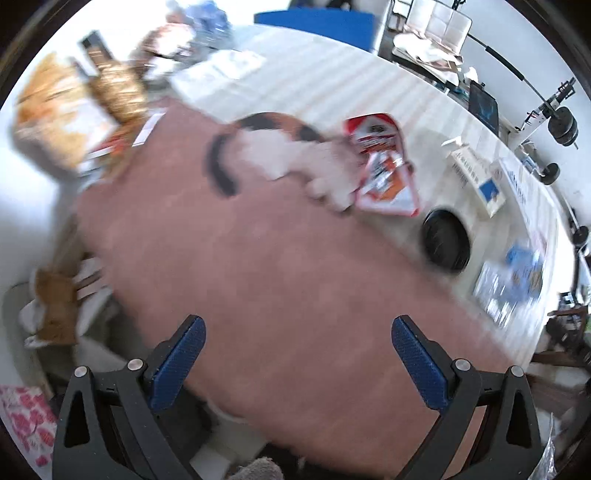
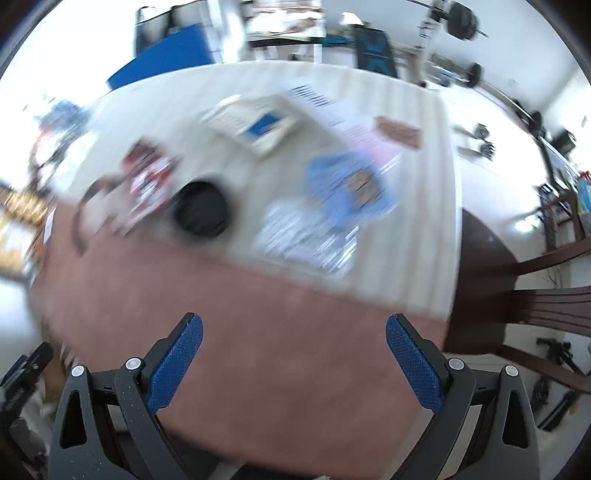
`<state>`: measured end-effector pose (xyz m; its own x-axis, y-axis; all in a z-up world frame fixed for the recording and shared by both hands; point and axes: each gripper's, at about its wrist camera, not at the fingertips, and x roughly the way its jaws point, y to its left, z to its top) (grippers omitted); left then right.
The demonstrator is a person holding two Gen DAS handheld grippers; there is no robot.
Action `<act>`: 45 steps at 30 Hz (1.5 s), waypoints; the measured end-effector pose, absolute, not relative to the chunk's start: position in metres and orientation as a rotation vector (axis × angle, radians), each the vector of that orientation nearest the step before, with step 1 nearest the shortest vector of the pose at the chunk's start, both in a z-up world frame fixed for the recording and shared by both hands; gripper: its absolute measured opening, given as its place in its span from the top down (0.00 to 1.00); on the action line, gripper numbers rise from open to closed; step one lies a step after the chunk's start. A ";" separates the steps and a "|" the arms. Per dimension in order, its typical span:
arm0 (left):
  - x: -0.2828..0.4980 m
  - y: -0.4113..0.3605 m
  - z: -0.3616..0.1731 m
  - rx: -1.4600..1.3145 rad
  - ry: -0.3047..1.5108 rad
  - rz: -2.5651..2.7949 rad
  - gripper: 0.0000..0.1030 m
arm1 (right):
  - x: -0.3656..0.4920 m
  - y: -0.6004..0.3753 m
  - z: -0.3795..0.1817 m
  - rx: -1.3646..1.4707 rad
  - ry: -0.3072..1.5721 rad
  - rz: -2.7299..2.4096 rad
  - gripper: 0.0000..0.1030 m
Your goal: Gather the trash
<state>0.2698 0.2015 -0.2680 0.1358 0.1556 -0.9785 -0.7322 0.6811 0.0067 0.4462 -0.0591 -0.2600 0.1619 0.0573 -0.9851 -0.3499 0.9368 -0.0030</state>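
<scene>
- Trash on the table: from the left wrist view, a red-and-white wrapper [image 1: 384, 162] lies on the pale striped cloth [image 1: 314, 85], with a calico cat [image 1: 280, 147] touching its near edge. A black round lid [image 1: 445, 240] sits just beside the wrapper; blue-and-white packets [image 1: 513, 280] lie further right, and a white box with a blue patch [image 1: 476, 177] behind.
- Left tool [image 1: 298, 354]: blue-padded jaws stand wide apart, holding nothing, above the brown table [image 1: 258, 277]. Judged to be in approach; no item collected.
- Surroundings, left view: cluttered food packages [image 1: 66, 110] at the far left edge, weights equipment [image 1: 561, 125] along the wall. Picture is motion-blurred.
- Right wrist view: the same wrapper [image 2: 147, 181], lid [image 2: 201, 214] and blue packets [image 2: 347, 188] lie well ahead on the cloth [image 2: 406, 258]; the white box [image 2: 255, 122] beyond. Items are spread loosely, probably as discarded.
- Right tool [image 2: 293, 354]: jaws wide apart, empty, over the brown table [image 2: 258, 325] near its edge.
- Room, right view: a dark wooden chair [image 2: 535, 295] to the right, a barbell [image 2: 461, 22] behind. Heavy blur limits detail.
- Risk noted: the cat beside the wrapper may hinder a pick.
</scene>
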 end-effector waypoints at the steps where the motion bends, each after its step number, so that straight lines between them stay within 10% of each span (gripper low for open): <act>1: 0.294 0.212 -0.276 -0.576 1.292 0.672 0.00 | 0.465 -0.062 -0.267 -0.245 1.392 0.275 0.02; 15: 0.472 0.267 -0.379 -0.623 1.459 0.595 0.01 | 0.579 -0.045 -0.367 -0.178 1.520 0.156 0.02; 19: 0.480 0.266 -0.390 -0.592 1.471 0.588 0.39 | 0.589 -0.042 -0.382 -0.157 1.529 0.146 0.02; 23: 0.478 0.255 -0.383 -0.518 1.435 0.580 0.46 | 0.590 -0.039 -0.386 -0.174 1.505 0.155 0.04; 34: 0.436 0.242 -0.362 -0.497 1.403 0.537 0.62 | 0.569 -0.045 -0.363 -0.132 1.460 0.218 0.58; 38: 0.422 0.239 -0.349 -0.513 1.380 0.508 0.86 | 0.558 -0.051 -0.348 -0.096 1.452 0.231 0.62; 45: 0.394 0.248 -0.352 -0.604 1.370 0.515 0.84 | 0.539 -0.062 -0.326 -0.038 1.441 0.273 0.63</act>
